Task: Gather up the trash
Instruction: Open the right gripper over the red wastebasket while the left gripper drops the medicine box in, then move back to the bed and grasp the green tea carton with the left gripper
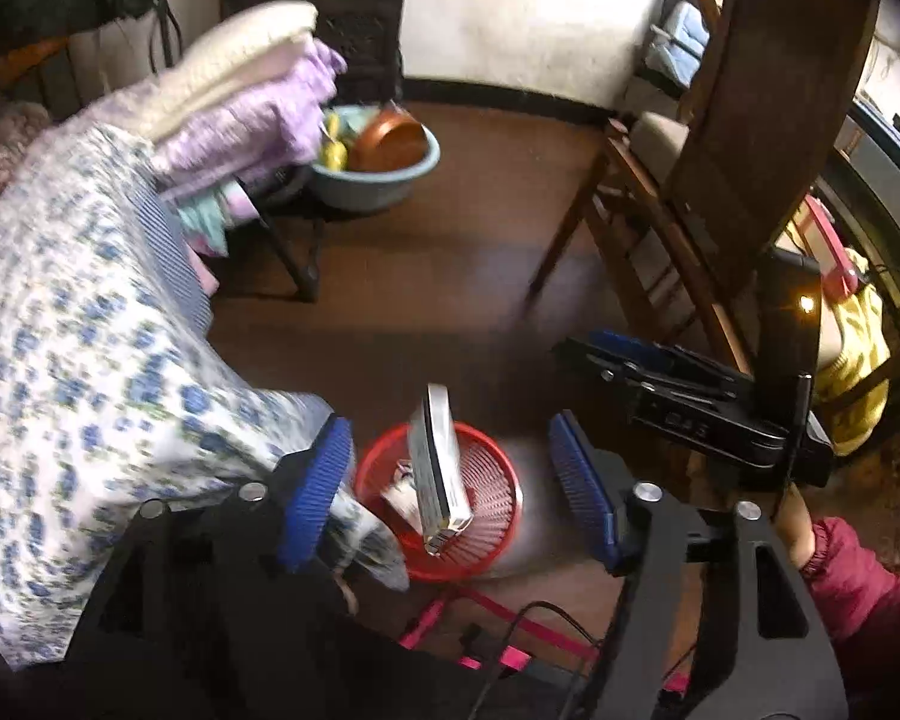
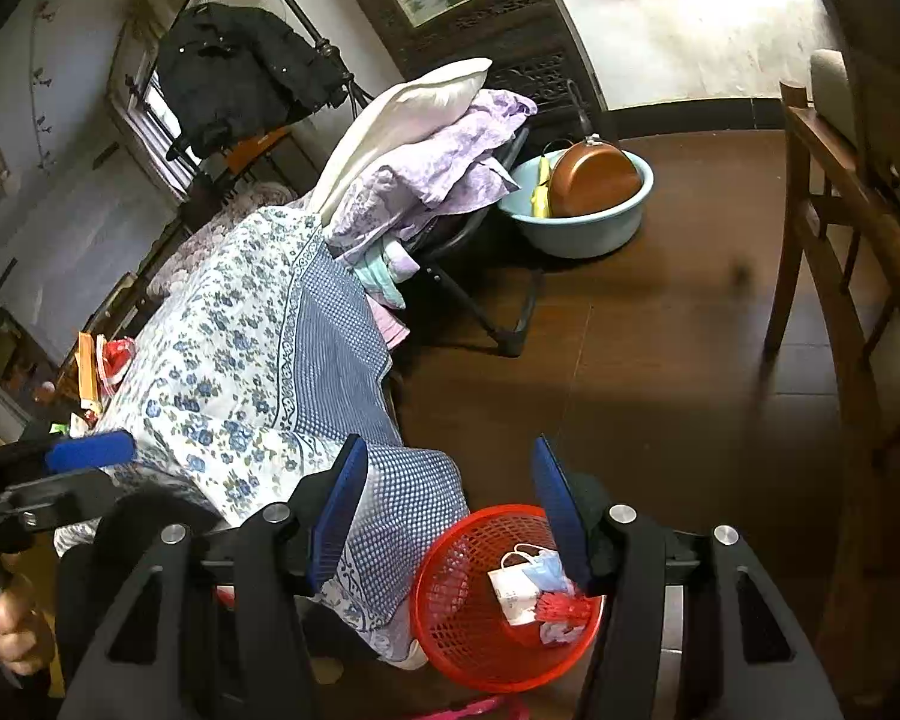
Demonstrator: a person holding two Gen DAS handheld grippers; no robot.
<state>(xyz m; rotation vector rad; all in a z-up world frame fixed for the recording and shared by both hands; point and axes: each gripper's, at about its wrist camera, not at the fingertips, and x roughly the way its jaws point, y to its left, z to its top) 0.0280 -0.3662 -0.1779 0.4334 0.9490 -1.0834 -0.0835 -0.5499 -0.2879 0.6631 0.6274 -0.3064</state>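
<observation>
Basket: red mesh basket (image 2: 504,600) is set on the dark floor (image 2: 660,360), near, just beside the hanging corner of the floral bedcover (image 2: 240,372); judged placed there so trash from the bed can be dropped straight in.
Contents: a face mask (image 2: 540,567), a white paper slip (image 2: 513,594) and red scraps are seen inside in the right wrist view.
Falling item: a flat silver-edged box (image 1: 438,468) is caught tilted over the basket in the left wrist view, touched by nothing; judged dropping in.
Left gripper (image 1: 450,504): jaws are held wide apart above the basket, nothing gripped.
Right gripper (image 2: 450,516): jaws are spread wide, empty; basket rim is seen between and below them.
More trash: small red and orange items (image 2: 99,366) are seen at the far left of the bed; judged next.
</observation>
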